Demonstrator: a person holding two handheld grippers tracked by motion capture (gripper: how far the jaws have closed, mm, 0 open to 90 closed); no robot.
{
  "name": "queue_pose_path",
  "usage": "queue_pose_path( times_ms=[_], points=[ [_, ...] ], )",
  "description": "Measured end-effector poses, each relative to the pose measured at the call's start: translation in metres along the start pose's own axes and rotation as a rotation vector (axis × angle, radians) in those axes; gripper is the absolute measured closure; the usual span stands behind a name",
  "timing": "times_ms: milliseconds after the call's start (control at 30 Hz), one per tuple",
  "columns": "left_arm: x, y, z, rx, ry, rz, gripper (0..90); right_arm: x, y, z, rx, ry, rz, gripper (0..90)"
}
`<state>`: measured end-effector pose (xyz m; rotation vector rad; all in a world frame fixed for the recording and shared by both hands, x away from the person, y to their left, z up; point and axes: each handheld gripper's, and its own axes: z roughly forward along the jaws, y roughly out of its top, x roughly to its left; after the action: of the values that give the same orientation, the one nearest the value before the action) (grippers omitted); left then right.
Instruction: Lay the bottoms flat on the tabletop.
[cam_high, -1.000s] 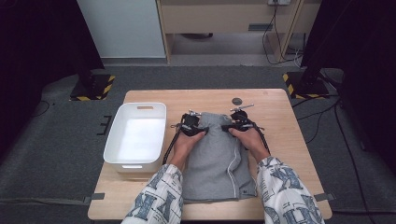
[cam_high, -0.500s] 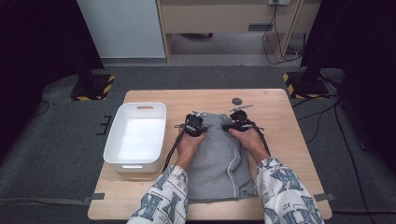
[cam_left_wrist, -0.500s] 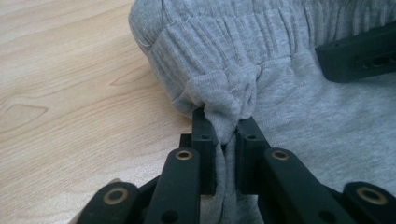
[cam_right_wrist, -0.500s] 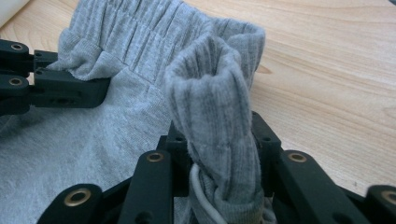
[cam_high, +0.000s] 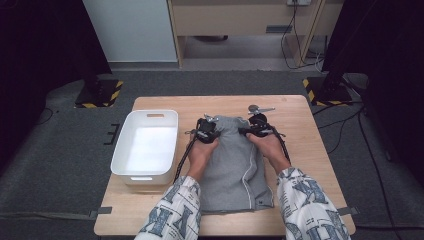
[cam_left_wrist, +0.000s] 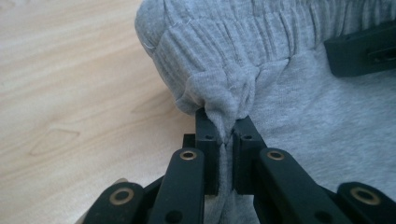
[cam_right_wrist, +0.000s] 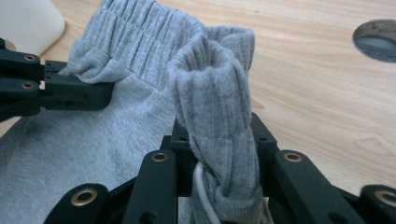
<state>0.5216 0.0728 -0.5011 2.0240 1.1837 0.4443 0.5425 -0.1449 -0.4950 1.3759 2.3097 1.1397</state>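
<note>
Grey sweatpants (cam_high: 232, 165) are spread flat on the desk (cam_high: 300, 130) beside a white bin (cam_high: 145, 145). The left tool (cam_left_wrist: 225, 140) and right tool (cam_right_wrist: 217, 140) are clamped tight on bunched waistband corners. Soft, light, floppy fabric; the thick elastic band is judged the surest hold.

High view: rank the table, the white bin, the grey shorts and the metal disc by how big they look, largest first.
1. Table
2. White bin and grey shorts: these look about alike in area, and the person's hands cover part of the shorts, so I won't rank them.
3. Metal disc
</note>
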Motion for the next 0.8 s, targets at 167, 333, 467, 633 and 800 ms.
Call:
queue_pose_path(
  times_ms=[167,333,467,633,800],
  points=[
    [-0.003,0.010,-0.007,-0.026,0.005,0.015,84.2,-0.002,0.002,-0.006,-0.026,-0.002,0.003,71.0],
    [-0.006,0.019,-0.014,-0.049,0.014,0.029,84.3,-0.002,0.011,-0.018,-0.051,-0.002,-0.005,71.3],
    [-0.008,0.028,-0.020,-0.068,0.013,0.034,84.3,-0.002,0.019,-0.027,-0.071,-0.006,-0.013,71.4],
    [-0.009,0.036,-0.026,-0.078,0.010,0.043,84.3,-0.002,0.026,-0.034,-0.076,-0.016,-0.023,71.5],
    [-0.010,0.044,-0.032,-0.100,0.007,0.041,84.3,-0.002,0.034,-0.041,-0.090,-0.024,-0.028,71.6]
  ],
)
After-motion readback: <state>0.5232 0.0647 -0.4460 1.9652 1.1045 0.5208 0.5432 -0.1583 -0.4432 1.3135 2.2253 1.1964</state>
